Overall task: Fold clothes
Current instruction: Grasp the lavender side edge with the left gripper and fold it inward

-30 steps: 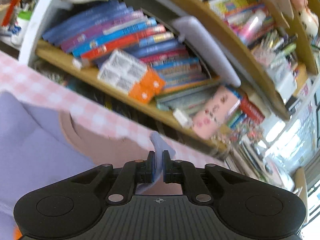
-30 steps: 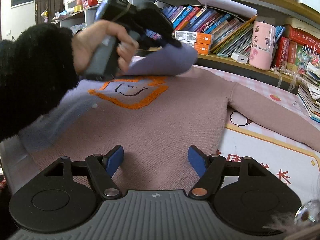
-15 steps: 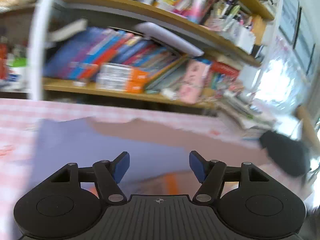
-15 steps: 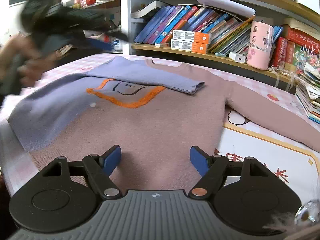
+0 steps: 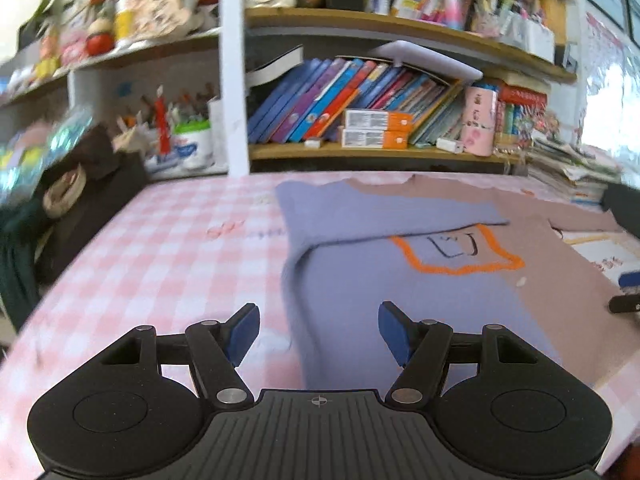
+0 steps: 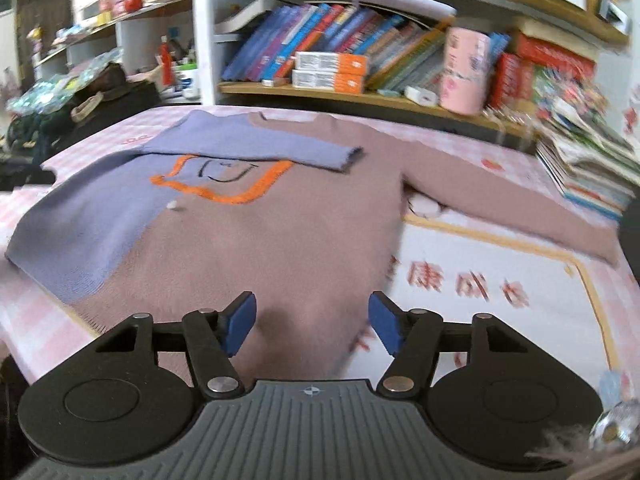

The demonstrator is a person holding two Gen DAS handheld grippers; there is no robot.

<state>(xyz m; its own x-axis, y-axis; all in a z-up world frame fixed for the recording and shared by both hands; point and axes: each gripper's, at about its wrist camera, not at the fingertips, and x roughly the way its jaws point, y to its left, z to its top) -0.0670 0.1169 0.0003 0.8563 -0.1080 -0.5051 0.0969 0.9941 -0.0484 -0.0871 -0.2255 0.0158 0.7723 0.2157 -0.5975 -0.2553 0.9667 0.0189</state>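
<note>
- The sweater [image 6: 280,232] lies flat on the table [image 5: 160,248], its neck toward the far edge by the shelf [image 6: 360,98].
- The purple sleeve [image 6: 256,146] is already folded across the chest. The brown sleeve [image 6: 500,204] is not yet folded and stretches toward the right edge.
- Your left gripper [image 5: 318,330] and right gripper [image 6: 312,322] are both spread and hold nothing.
- The red characters on the mat [image 6: 472,288] are too blurred to read.

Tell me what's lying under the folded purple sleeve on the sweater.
Under the purple sleeve lies the sweater's chest. The sleeve covers the top edge of the orange-outlined patch; the rest shows below it. What the design looks like beneath the sleeve cannot be seen.
</note>
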